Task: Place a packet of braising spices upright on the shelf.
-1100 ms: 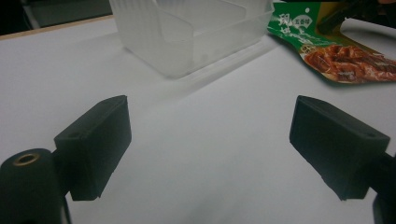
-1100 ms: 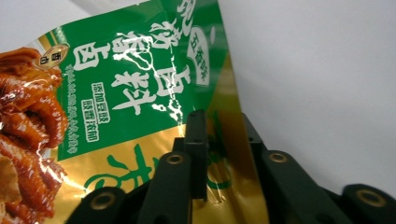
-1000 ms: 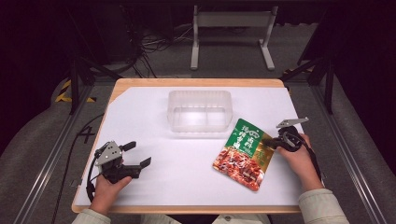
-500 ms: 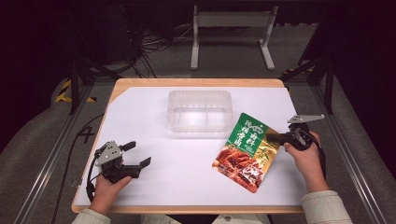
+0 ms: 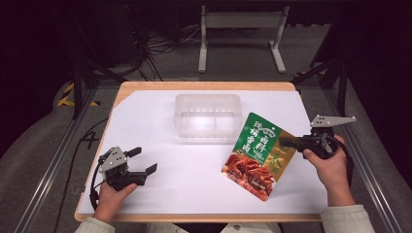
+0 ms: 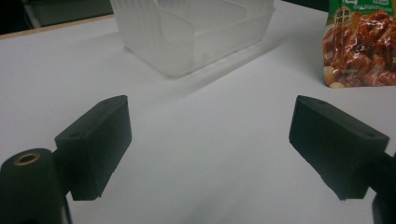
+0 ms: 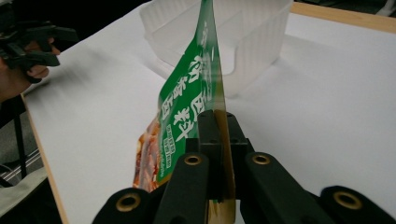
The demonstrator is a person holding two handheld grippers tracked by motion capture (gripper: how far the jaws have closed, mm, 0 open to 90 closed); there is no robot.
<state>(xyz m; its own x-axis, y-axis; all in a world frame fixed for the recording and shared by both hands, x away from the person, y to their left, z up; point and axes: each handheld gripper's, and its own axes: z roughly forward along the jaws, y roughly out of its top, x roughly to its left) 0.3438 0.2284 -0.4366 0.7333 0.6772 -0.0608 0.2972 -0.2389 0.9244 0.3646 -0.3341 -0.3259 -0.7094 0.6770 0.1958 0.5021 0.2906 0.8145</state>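
My right tool (image 5: 286, 141) clamps sauce pouch (image 5: 258, 154) by right edge, lifted beside clear tub (image 5: 208, 115) at tabletop (image 5: 145, 111) centre. My left tool (image 5: 144, 160) gapes wide, near front-left edge; open white surface between.

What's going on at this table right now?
A person is working at a white table with a gripper in each hand. The right gripper is clamped on the edge of a green food pouch, lifting it on edge so it tilts up beside a clear plastic container, which looks empty. The left gripper rests near the table's front left with its jaws open, holding nothing.
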